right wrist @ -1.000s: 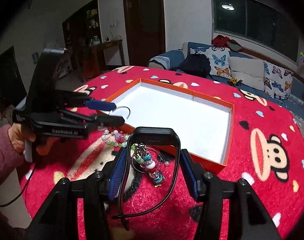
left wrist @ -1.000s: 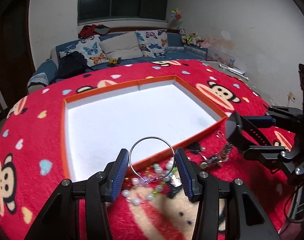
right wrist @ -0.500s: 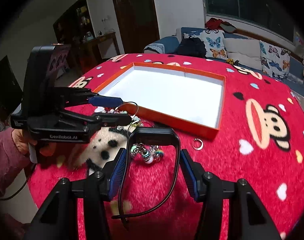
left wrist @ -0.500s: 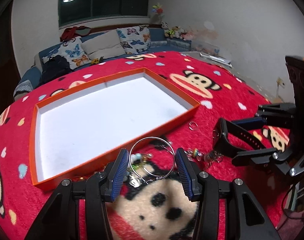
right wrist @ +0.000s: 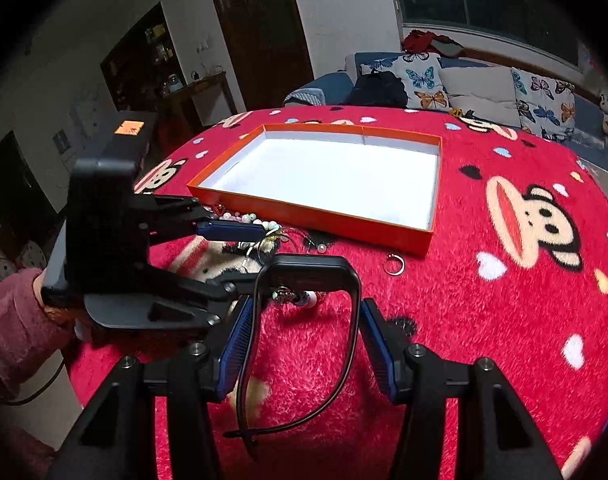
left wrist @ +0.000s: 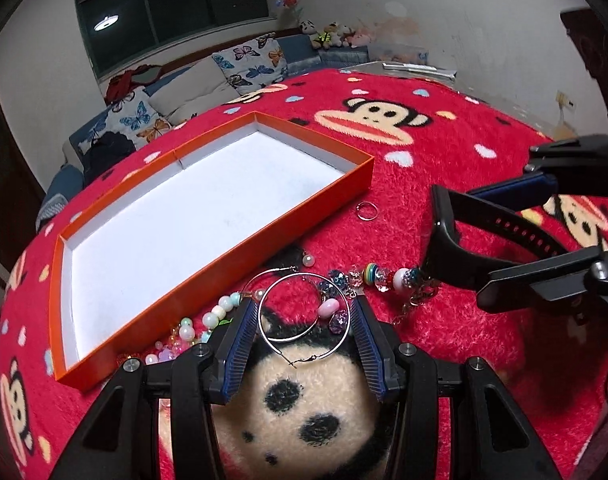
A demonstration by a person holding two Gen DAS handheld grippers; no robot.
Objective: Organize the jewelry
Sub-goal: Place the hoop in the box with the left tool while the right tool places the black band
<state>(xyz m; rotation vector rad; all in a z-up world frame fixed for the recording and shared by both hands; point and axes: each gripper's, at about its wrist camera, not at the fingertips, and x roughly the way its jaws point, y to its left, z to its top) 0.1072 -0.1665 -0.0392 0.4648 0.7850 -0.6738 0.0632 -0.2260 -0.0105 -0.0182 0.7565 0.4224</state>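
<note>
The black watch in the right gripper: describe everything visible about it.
The watch is all black, matte, rubber-like. Its rectangular case faces forward at the top; two straps curve back from it, one with a row of holes. The right gripper clamps it by the straps, holding it above the blanket, just over the beaded charms.

Your left gripper (left wrist: 304, 330) sits low, fingers closed on a hoop earring (left wrist: 304, 312). Right gripper (right wrist: 305, 338) is just beside it, clamped on a black watch (right wrist: 307, 276). Your left hand (right wrist: 44, 300), pink sleeve, grips the handle.
</note>
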